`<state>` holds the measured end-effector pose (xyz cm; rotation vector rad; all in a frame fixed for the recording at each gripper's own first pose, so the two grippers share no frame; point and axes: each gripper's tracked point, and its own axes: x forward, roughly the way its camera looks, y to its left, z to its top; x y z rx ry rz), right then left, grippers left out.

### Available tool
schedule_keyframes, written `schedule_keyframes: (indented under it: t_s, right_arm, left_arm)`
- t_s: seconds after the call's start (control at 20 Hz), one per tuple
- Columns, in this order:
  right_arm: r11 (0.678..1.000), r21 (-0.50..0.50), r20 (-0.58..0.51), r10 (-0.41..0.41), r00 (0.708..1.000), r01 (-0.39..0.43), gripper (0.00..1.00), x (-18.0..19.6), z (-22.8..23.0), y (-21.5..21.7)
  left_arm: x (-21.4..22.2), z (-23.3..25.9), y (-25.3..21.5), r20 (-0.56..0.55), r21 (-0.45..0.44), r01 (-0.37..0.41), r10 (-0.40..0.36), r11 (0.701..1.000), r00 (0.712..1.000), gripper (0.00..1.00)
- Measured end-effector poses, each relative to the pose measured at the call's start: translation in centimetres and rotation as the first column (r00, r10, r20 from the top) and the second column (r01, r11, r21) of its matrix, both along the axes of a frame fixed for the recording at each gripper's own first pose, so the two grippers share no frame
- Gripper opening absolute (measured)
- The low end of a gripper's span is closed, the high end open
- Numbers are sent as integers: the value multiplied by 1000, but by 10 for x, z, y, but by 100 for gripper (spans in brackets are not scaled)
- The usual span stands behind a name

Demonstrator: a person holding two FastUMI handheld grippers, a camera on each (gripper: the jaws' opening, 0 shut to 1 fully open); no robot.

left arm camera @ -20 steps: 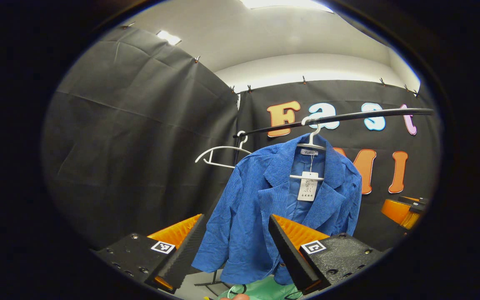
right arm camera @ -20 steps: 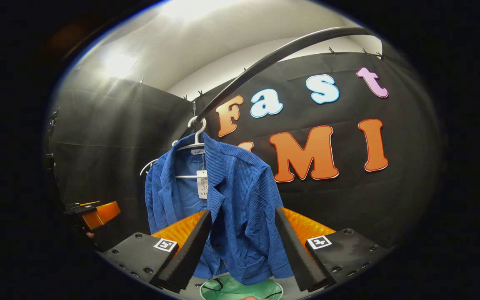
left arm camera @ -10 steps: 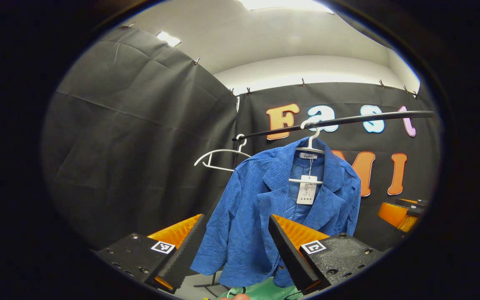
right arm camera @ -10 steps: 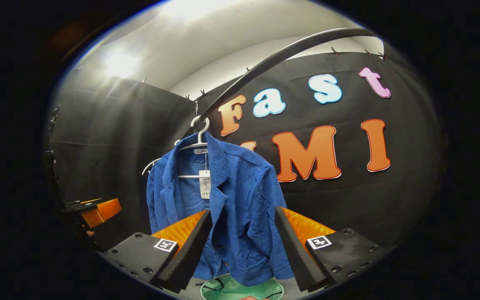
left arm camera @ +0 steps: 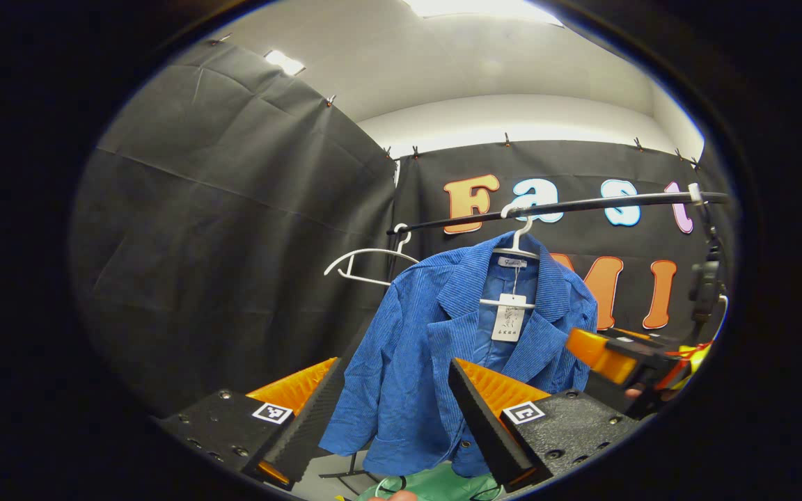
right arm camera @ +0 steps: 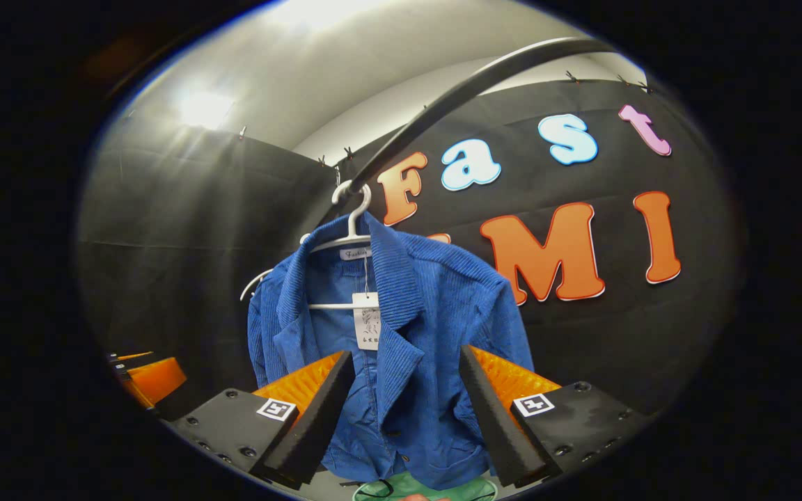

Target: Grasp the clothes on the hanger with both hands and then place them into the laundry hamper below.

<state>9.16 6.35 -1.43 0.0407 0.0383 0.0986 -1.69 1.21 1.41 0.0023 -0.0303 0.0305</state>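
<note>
Jacket: the blue ribbed corduroy jacket point(left arm camera: 443, 348) hangs open-fronted on a white plastic hanger point(left arm camera: 516, 245), a paper tag point(left arm camera: 505, 325) dangling inside its collar.
Rail: the hanger hooks over a black metal rail point(left arm camera: 582, 204); a second, bare white hanger point(left arm camera: 363, 261) sits further along the rail from the jacket.
Hamper: a green laundry hamper point(right arm camera: 415, 487) lies directly below the jacket's hem, just its rim in sight.
Left gripper: left gripper point(left arm camera: 390, 410), fingers spread wide, nothing between them, short of the jacket's sleeve side.
Right gripper: right gripper point(right arm camera: 408, 410), fingers likewise spread and empty, facing the jacket's buttoned front panel; it also appears beside the jacket in the left gripper view point(left arm camera: 617, 355).
Step in hand: judged to be the approach, before either grasp.
Doing it well: likely best to aim each pair of fingers high, near the jacket's shoulders, and take a thick fold of cloth.
Risk: a pinch low on the jacket may drag the hanger along the rail instead of freeing the garment.
</note>
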Motion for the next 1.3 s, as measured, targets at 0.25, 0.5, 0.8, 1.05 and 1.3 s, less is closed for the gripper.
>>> schedule_keyframes:
  t_s: [0.25, 0.5, 0.8, 1.05, 1.3]
  right_arm:
    - [996, -49, -45, -83, 996, 81, 94, 61, -28, 2]
    - [988, -45, -106, -151, 983, 147, 99, 94, -56, 7]
    - [971, -84, -154, -235, 960, 224, 99, 117, -100, -18]
    - [965, -48, -155, -263, 952, 258, 94, 114, -103, -54]
    - [984, 10, -168, -176, 970, 180, 49, 94, -94, -57]
  left_arm:
    - [-9, 0, 11, -1, 13, -26, 26, 1000, 1000, 92]
    - [-16, -8, 28, -27, -3, -70, 70, 998, 997, 92]
    - [-24, -15, 51, -41, -3, -128, 127, 992, 991, 92]
    - [-18, -21, 52, -57, -2, -122, 122, 993, 991, 95]
    - [-7, -27, 34, -64, 0, -67, 67, 998, 996, 95]
